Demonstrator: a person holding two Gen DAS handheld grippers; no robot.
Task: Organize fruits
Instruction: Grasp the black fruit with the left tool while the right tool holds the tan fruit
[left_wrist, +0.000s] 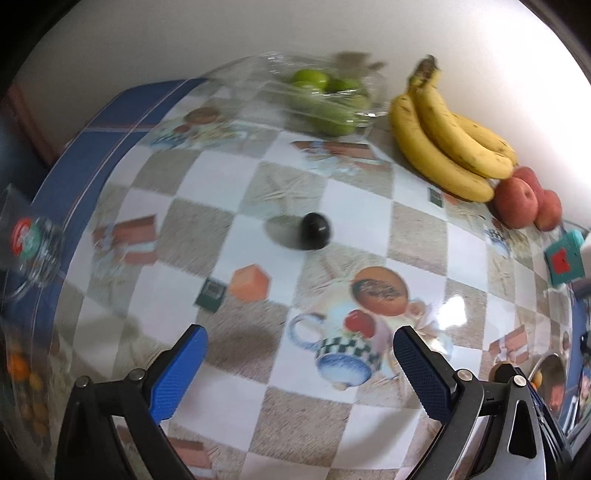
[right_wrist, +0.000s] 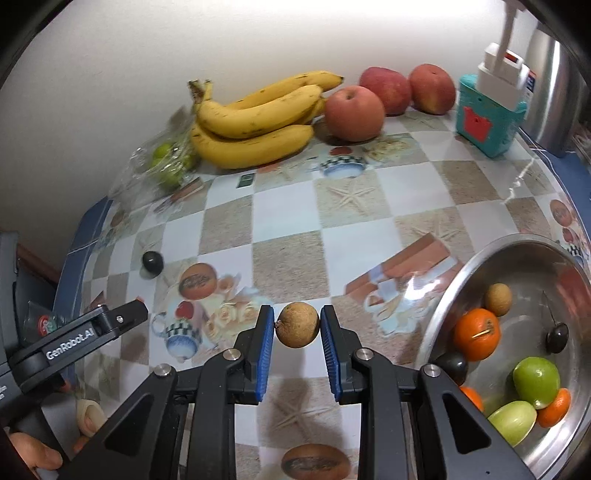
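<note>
While the right gripper (right_wrist: 297, 325) clamps a brown fruit (right_wrist: 297, 324) at lower centre, a steel bowl (right_wrist: 461, 273) of mixed fruit sits lower right. Bananas (right_wrist: 255, 122) and apples (right_wrist: 354, 112) line the bench's (right_wrist: 288, 258) far edge. The left gripper (left_wrist: 295, 369) hangs with jaws apart below a dark fruit (left_wrist: 316, 230).

right tool (right_wrist: 297, 328): black linkage arms, silver round screws, blue ribbed pads | left tool (left_wrist: 299, 363): black frame, silver screws, blue dimpled pads; white "GenRobot.AI" lettering on its black side arm, seen at left
</note>
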